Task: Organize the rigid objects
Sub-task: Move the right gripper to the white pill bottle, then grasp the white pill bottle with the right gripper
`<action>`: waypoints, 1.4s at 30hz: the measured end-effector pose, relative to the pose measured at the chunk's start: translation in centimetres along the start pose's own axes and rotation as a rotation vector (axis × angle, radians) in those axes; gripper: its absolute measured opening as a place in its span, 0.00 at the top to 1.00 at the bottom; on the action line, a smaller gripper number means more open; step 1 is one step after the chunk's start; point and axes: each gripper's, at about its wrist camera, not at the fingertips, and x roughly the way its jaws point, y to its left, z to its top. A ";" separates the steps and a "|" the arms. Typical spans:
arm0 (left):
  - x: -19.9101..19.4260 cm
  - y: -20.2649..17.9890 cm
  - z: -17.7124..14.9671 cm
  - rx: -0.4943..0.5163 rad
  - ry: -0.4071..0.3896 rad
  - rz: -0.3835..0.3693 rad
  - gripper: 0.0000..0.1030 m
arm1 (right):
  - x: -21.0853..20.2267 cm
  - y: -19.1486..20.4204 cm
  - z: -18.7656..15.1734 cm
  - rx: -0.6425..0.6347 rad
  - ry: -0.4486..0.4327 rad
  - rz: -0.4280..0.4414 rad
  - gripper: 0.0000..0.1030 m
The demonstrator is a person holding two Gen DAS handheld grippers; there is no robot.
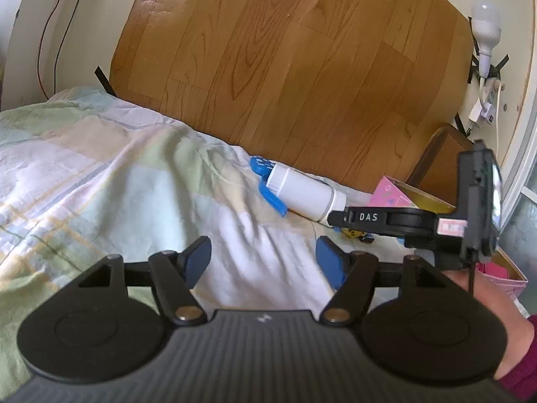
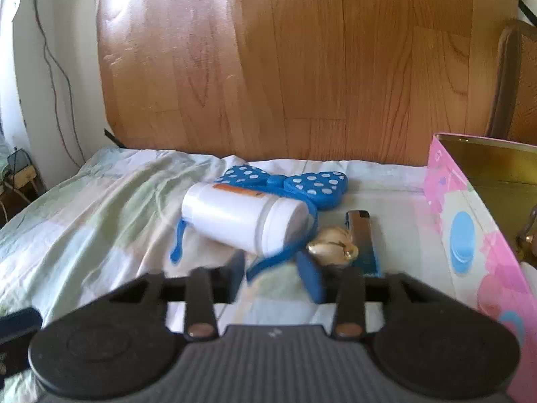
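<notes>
A white plastic bottle (image 2: 245,223) lies on its side on the pastel bed sheet (image 2: 100,208), across a blue headband with a white-dotted bow (image 2: 315,184). Right of its cap sit a small gold trinket (image 2: 332,250) and a silver-blue lighter (image 2: 364,241). My right gripper (image 2: 272,273) hovers just in front of the bottle's cap end, jaws apart, with the headband's blue band showing in the gap and nothing pressed. In the left wrist view, the right gripper (image 1: 335,218) reaches in from the right to the bottle (image 1: 302,194). My left gripper (image 1: 263,262) is open and empty over bare sheet.
An open pink box (image 2: 470,235) with a gold inside stands at the right edge of the bed. A wood-grain panel (image 2: 285,67) rises behind the bed. A wicker chair (image 2: 517,84) stands at far right. A bulb and power strip (image 1: 486,50) hang on the wall.
</notes>
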 end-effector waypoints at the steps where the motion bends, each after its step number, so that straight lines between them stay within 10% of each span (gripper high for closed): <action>1: 0.0 0.0 0.0 -0.003 0.000 0.000 0.31 | 0.2 -0.2 0.0 0.018 0.010 -0.010 0.92; 23: -0.8 -2.1 -0.8 0.073 0.131 -0.060 0.33 | -13.6 -0.9 -9.8 -0.039 0.024 0.169 0.84; 34: -1.9 -3.3 0.4 0.016 0.111 -0.123 0.31 | -12.9 -1.8 -7.7 -0.093 -0.081 0.208 0.52; 42: 1.6 -5.0 0.2 0.043 0.193 -0.134 0.39 | -9.7 0.7 -6.5 -0.216 -0.044 0.179 0.51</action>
